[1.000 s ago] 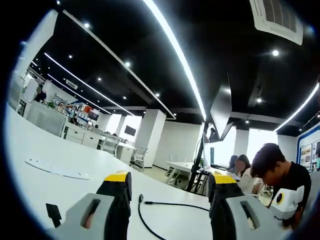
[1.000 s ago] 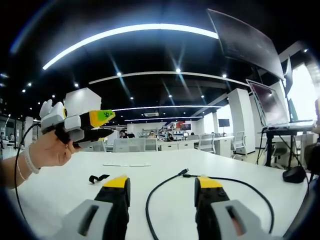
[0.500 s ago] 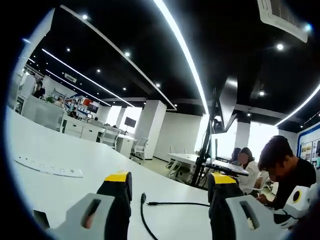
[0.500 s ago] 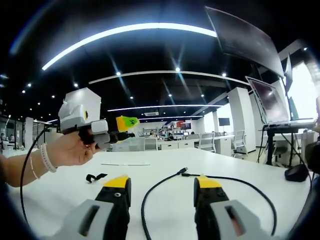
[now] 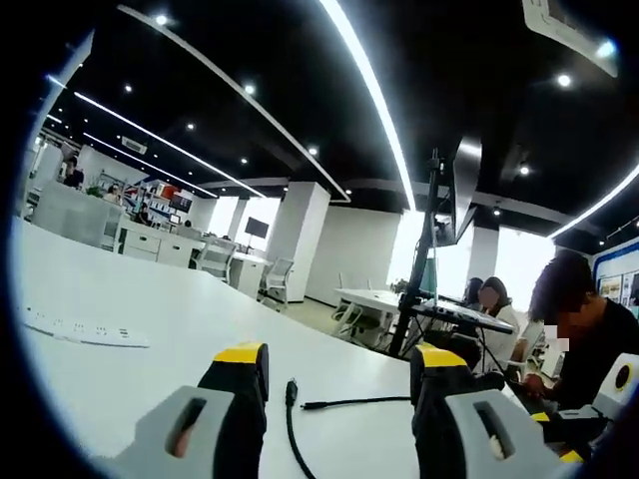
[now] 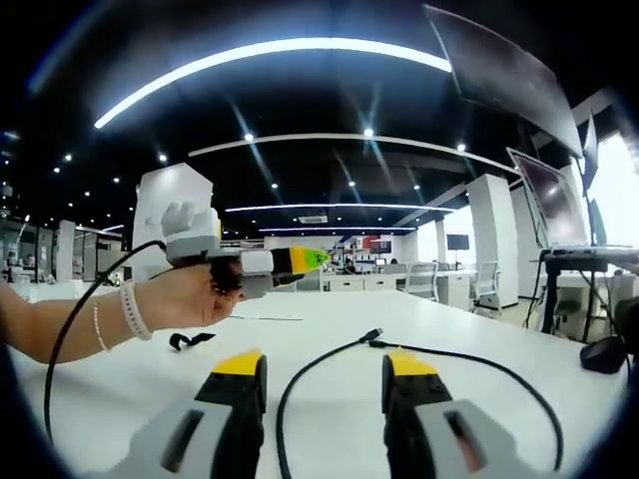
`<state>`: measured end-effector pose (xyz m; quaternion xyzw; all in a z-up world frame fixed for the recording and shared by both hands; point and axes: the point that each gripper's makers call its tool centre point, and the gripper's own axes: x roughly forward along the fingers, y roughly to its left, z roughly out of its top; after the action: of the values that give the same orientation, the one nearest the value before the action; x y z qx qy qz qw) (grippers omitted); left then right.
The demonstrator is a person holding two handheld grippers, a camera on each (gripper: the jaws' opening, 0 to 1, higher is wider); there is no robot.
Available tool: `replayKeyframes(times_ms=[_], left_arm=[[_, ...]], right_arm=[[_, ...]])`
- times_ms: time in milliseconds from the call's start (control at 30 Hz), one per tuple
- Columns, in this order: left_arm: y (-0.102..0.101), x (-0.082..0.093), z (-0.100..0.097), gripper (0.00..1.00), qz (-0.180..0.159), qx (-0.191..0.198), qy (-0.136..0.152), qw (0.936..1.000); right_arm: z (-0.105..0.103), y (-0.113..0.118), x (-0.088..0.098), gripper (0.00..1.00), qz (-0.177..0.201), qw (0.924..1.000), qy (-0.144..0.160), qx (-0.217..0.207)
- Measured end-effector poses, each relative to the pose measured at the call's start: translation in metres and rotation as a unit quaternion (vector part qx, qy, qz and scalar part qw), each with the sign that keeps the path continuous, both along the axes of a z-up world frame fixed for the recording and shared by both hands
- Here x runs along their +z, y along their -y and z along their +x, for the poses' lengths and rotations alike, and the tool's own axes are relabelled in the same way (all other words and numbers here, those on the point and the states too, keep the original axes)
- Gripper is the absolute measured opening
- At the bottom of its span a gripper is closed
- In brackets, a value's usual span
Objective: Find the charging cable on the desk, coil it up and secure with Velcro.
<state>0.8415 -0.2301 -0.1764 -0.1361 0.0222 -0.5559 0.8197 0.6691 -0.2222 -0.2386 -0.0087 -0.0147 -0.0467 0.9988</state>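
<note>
In the left gripper view, the left tongs point(image 5: 339, 371) stand apart with nothing between them, low over the white table point(image 5: 150, 329). The cable point(image 5: 296, 429) lies on the table just ahead. Its plug end point(image 5: 292, 389) sits between the two jaws, closer to the left jaw. From there one run of cord comes back toward the tongs and drops out of sight between them, and a second run point(image 5: 359, 401) goes off across the gap toward the right jaw. A white strip point(image 5: 85, 332) lies well off to the left.

In the right gripper view, the right tongs point(image 6: 321, 367) are also apart and empty. The cable point(image 6: 300, 374) passes between the jaws, curving up from the near edge to a plug point(image 6: 373, 334) just beyond the tips. A second stretch point(image 6: 479, 367) arcs away to the right, around the right jaw. The cord's long axis runs roughly along the tongs' own line, so a closing bite would cross it. The left tongs point(image 6: 300, 259), held in a hand point(image 6: 180, 296), hover up and to the left, above the table; from here I cannot tell their opening. A small black strap point(image 6: 190, 340), likely the Velcro, lies on the table beyond the left jaw. The right tongs look nearer to the cord.
</note>
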Motion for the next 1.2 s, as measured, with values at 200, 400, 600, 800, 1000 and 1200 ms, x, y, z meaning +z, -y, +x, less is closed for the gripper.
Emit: replayKeyframes(times_ms=[200,400,600,800,1000,1200], left_arm=[[0.017,-0.009,0.008,0.57,0.008,-0.001,-0.005,1.0000],[0.032,-0.024,0.014,0.55,0.022,-0.004,-0.010,0.9997],[0.045,-0.033,0.017,0.52,0.023,-0.013,-0.019,0.9995],[0.061,-0.048,0.024,0.52,0.033,-0.013,-0.033,0.9988],[0.067,-0.057,0.035,0.53,0.045,0.002,-0.023,0.9987],[0.080,-0.068,0.046,0.48,0.049,0.003,-0.023,0.9985]], right_arm=[[0.001,0.002,-0.002,0.47,0.003,1.0000,0.000,-0.008],[0.004,0.004,-0.004,0.46,-0.019,0.9997,-0.004,-0.015],[0.004,0.016,-0.004,0.48,-0.002,0.9994,0.024,-0.025],[0.005,0.022,-0.006,0.48,-0.009,0.9992,0.020,-0.033],[0.005,0.026,-0.005,0.48,-0.019,0.9986,0.025,-0.042],[0.004,0.030,-0.002,0.48,-0.011,0.9979,0.036,-0.052]])
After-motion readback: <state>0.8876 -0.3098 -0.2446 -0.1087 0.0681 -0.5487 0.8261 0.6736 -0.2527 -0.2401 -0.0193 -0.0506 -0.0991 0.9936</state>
